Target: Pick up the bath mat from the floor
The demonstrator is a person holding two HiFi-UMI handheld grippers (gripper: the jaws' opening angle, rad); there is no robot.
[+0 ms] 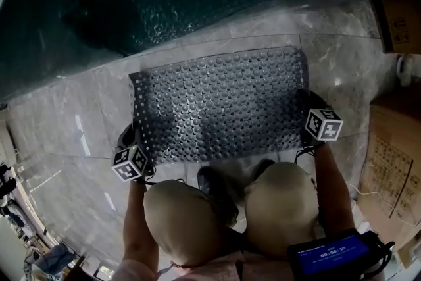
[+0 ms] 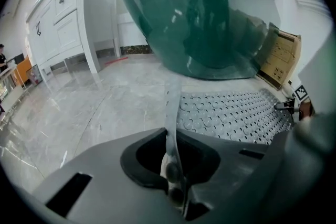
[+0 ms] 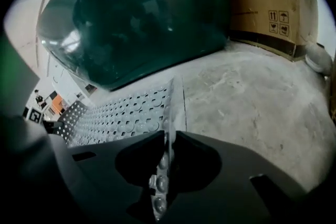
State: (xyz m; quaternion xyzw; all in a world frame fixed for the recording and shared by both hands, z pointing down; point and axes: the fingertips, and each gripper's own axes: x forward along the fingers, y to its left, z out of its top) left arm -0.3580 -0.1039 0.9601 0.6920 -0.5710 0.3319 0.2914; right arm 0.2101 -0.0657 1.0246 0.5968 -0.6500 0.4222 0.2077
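A grey bath mat (image 1: 220, 105) studded with round suction cups lies spread on the marble floor in front of a dark green tub. My left gripper (image 1: 133, 138) holds its near left corner, and in the left gripper view the mat's edge (image 2: 171, 113) runs upright into the closed jaws of that gripper (image 2: 174, 178). My right gripper (image 1: 306, 116) is at the near right corner. There the mat's edge (image 3: 169, 113) stands on end between the jaws of the right gripper (image 3: 161, 178), which pinch it. The rest of the mat (image 3: 121, 115) lies flat.
The green tub (image 1: 164, 3) curves across the far side. Cardboard boxes (image 1: 395, 161) stand at the right, another (image 1: 401, 23) further back. A white cabinet (image 2: 58, 23) is off to the left. The person's knees (image 1: 184, 220) are right behind the mat.
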